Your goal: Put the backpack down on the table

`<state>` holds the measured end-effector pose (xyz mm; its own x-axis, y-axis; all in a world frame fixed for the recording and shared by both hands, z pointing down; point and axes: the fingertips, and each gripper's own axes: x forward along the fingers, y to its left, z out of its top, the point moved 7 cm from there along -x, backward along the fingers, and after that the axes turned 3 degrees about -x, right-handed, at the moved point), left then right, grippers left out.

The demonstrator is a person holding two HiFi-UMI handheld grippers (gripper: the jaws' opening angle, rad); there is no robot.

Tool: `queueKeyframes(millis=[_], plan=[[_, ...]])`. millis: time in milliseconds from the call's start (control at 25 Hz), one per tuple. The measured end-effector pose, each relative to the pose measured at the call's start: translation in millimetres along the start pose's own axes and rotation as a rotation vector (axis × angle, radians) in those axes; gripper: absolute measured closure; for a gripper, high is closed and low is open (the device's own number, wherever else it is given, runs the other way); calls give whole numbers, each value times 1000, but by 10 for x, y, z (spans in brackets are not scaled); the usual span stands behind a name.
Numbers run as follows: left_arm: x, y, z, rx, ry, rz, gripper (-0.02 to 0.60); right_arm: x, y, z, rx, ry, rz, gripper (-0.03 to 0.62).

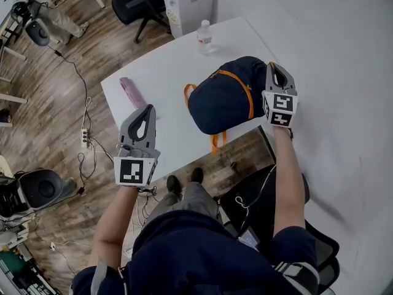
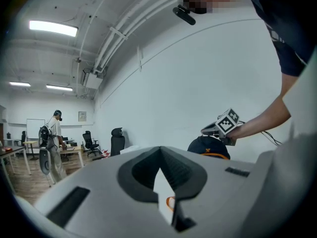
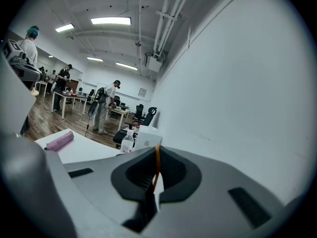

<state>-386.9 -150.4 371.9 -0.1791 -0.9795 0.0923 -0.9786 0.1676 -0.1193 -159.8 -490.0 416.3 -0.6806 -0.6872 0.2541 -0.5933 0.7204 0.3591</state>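
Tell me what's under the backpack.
Under the backpack is the white table; its near end overhangs the edge above the wood floor, where an orange strap dangles. Whether anything lies beneath it is covered.

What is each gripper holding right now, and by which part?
The right gripper is shut on the backpack, pinching its thin orange strap between the jaws. The left gripper is shut, clear of the bag, and holds nothing.
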Motion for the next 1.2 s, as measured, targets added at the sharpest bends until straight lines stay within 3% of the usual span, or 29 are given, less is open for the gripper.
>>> queueKeyframes(millis=[600, 1200], plan=[[535, -493, 17, -64, -44, -129, 578, 132, -94, -516, 40, 71, -29, 600], [670, -680, -73, -56, -15, -160, 578, 490, -221, -1156, 68, 185, -52, 599]])
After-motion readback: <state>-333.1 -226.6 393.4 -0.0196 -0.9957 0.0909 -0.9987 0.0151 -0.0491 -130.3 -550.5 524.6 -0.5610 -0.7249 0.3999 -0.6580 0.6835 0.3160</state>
